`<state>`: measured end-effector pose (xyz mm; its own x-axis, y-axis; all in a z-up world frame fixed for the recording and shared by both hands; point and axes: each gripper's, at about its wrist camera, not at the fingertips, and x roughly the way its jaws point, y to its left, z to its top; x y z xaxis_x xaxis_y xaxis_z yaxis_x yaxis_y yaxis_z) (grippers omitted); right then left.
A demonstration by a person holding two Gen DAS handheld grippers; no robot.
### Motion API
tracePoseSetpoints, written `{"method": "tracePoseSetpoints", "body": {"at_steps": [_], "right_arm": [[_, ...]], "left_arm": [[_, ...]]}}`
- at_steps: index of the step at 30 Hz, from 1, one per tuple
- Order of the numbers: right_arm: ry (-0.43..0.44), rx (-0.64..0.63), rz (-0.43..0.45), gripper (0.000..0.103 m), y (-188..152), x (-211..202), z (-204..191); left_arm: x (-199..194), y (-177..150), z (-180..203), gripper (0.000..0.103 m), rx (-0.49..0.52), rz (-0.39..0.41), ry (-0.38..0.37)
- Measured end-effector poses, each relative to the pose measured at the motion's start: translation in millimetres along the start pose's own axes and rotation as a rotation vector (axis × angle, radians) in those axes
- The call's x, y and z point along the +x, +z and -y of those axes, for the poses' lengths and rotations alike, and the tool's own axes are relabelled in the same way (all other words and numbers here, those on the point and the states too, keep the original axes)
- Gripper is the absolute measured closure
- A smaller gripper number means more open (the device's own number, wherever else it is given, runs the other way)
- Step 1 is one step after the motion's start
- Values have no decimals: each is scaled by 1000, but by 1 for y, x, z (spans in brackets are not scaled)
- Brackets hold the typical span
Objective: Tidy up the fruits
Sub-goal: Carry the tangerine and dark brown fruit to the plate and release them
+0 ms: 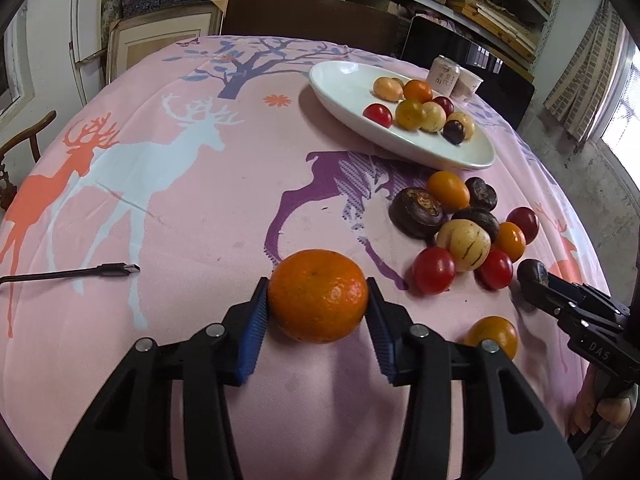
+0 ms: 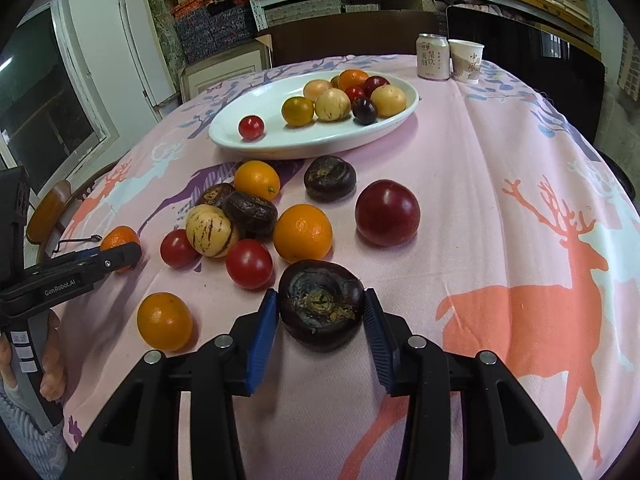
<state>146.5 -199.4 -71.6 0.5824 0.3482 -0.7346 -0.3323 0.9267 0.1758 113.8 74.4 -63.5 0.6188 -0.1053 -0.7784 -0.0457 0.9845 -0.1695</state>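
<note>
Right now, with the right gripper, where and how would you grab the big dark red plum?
Take the dark red plum across its widest middle, coming down from above. It is round and smooth, so a hold off the middle would likely slip. It sits apart from the pile; an orange lies to one side, so set the fingers front to back.
</note>
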Motion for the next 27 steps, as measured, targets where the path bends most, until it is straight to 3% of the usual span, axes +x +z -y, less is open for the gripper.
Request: {"method": "tracePoseSetpoints", "body": {"at_steps": [6, 9, 13, 20, 27], "right_arm": [[14, 17, 66, 59, -2, -18, 5], [26, 31, 117, 59, 16, -31, 10], [13, 40, 180, 59, 64, -36, 19], [61, 48, 173, 59, 126, 8, 18], [90, 15, 119, 58, 135, 57, 8]], "left_arm": [[-13, 4, 9, 57, 34, 53, 6], [-15, 28, 17, 57, 51, 73, 14], [-14, 73, 30, 57, 71, 110, 18], [20, 145, 48, 57, 75, 135, 33], [85, 179, 46, 57, 57, 53, 33]]}}
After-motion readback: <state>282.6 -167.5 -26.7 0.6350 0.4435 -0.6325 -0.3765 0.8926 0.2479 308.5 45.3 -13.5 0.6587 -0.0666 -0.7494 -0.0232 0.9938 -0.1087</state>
